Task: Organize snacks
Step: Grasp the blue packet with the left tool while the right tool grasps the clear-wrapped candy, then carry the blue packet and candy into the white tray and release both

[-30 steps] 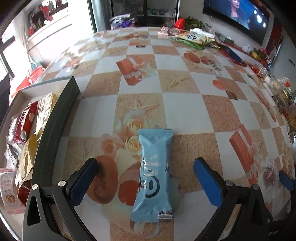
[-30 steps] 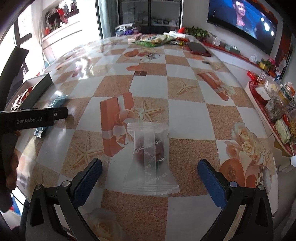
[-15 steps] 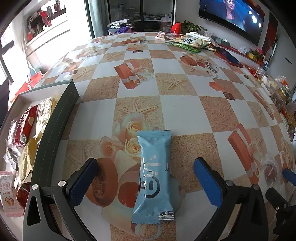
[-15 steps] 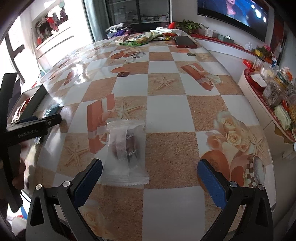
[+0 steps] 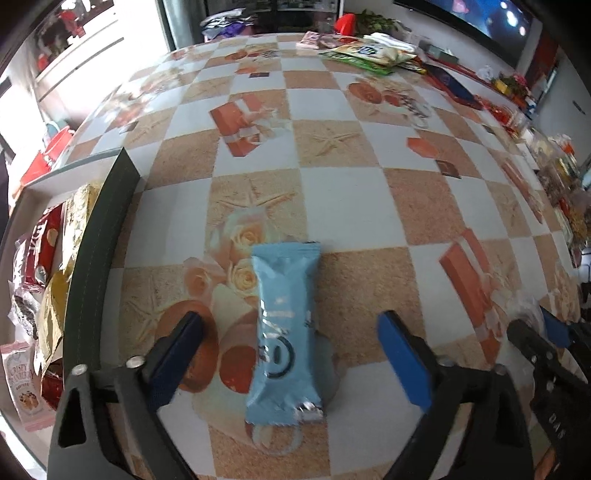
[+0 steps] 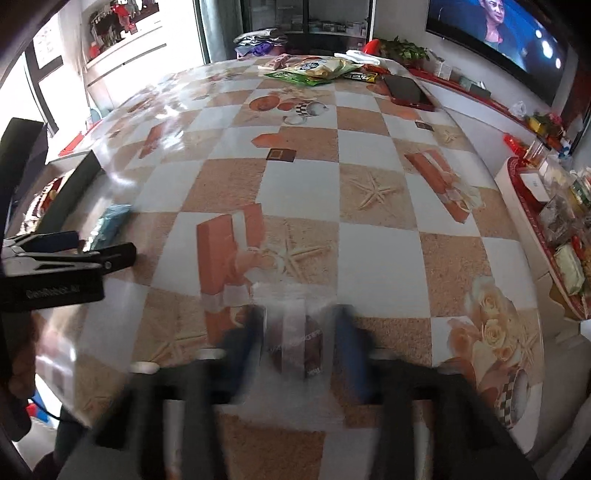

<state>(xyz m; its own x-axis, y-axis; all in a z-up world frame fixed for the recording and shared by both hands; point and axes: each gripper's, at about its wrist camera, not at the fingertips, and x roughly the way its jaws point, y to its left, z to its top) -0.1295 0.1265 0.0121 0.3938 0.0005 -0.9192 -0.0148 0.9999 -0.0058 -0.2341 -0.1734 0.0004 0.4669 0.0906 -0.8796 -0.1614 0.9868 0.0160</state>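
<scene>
Left tongs (image 5: 290,354), closing, straddle the blue snack bar (image 5: 285,325) untouched; right tongs (image 6: 299,343), motion-blurred, have just narrowed around the clear-wrapped snack (image 6: 295,341), contact unclear.

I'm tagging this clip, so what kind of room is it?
Probably a home living or dining room: a wall-mounted television, a big table under a patterned checked cloth, and a side counter crowded with snacks.

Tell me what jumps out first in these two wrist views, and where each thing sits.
The light blue snack bar lies lengthwise on the checkered tablecloth, between the fingers of the left gripper, whose jaws have just been closing but do not touch it. In the right wrist view, the right gripper, blurred, has just been closing on a clear-wrapped round snack. At the table's left edge, a dark-walled box holds more packets.
</scene>
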